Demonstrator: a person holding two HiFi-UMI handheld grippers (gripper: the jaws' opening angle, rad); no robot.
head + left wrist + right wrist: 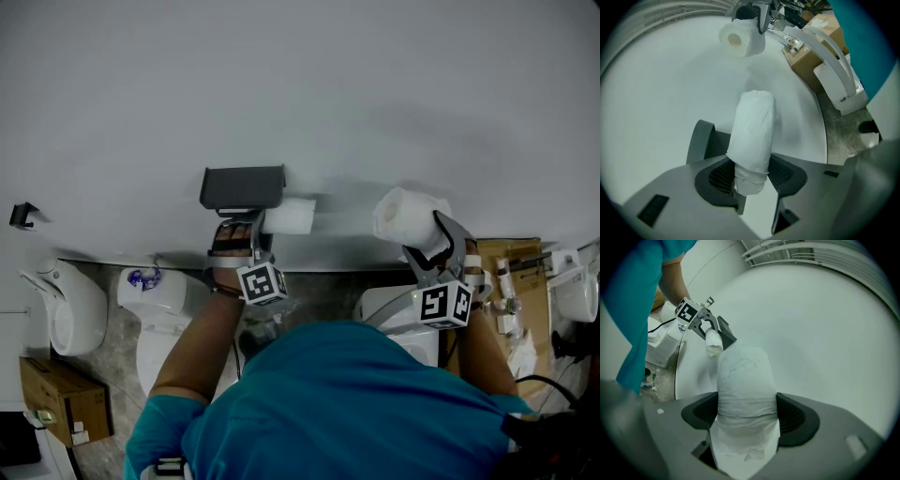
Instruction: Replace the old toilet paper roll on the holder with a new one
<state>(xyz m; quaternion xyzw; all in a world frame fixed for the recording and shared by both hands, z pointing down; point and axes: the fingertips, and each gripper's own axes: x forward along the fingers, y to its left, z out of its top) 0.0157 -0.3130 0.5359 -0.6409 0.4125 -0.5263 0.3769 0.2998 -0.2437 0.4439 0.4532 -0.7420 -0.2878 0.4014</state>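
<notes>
In the head view, the dark grey holder (pixel 242 187) is fixed to the white wall (pixel 394 103). The left gripper (pixel 255 227) reaches up just under it, and a thin roll (pixel 289 216) sticks out sideways from its jaws, right beside the holder. Whether that roll sits on the holder's bar cannot be told. Off to the right, well apart, the right gripper (pixel 433 244) holds a full roll (pixel 408 216) up near the wall. In the left gripper view, the left gripper (pixel 752 174) has its pads pressed on the near end of the thin roll (pixel 752 131), with the holder (pixel 701 140) just behind it. The full roll (pixel 739 38) shows far off in the right gripper (pixel 761 18). In the right gripper view, the right gripper (pixel 747 417) stands wide and clamps the full roll (pixel 743 380) on both sides. Beyond it the left gripper (pixel 708 330) holds the thin roll (pixel 712 345) at the holder (pixel 725 333).
</notes>
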